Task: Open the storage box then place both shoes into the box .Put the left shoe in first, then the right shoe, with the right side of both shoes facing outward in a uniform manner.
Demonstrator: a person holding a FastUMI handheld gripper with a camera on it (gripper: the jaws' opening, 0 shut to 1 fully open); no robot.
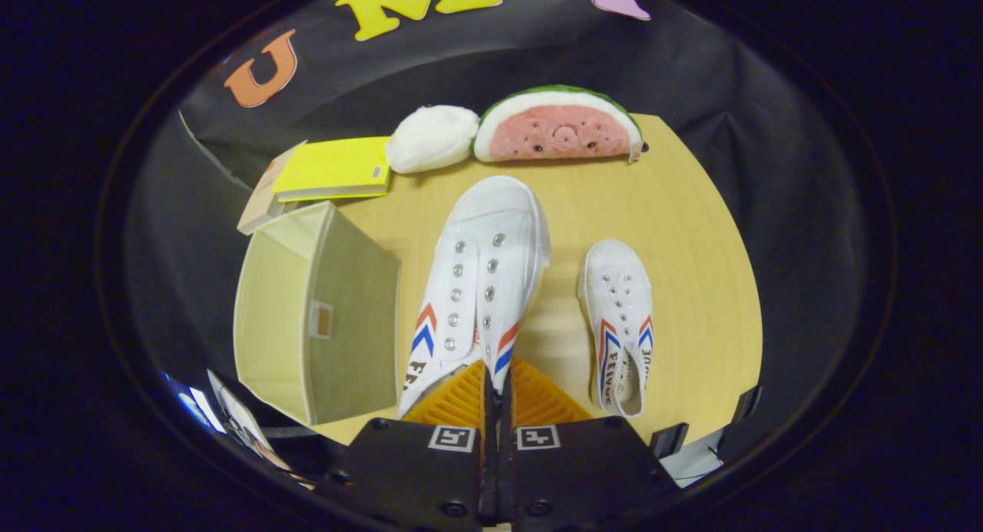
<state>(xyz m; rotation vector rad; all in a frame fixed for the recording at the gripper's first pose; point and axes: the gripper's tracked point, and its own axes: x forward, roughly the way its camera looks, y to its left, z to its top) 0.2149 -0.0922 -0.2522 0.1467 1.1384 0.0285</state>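
The large white canvas shoe with red and blue chevrons (480, 286) is best carried level and swung over the open top of the pale green fabric storage box (315, 309) standing just beside it on the light wooden worktop (691, 248), then lowered with its right side turned outward before release. The hand-held gripper (495, 386) is seen nearly closed, its orange ribbed fingers (459, 400) apparently pinched on the shoe's heel edge, though the contact itself is partly hidden. The second, matching white shoe (620, 317) is left lying apart.
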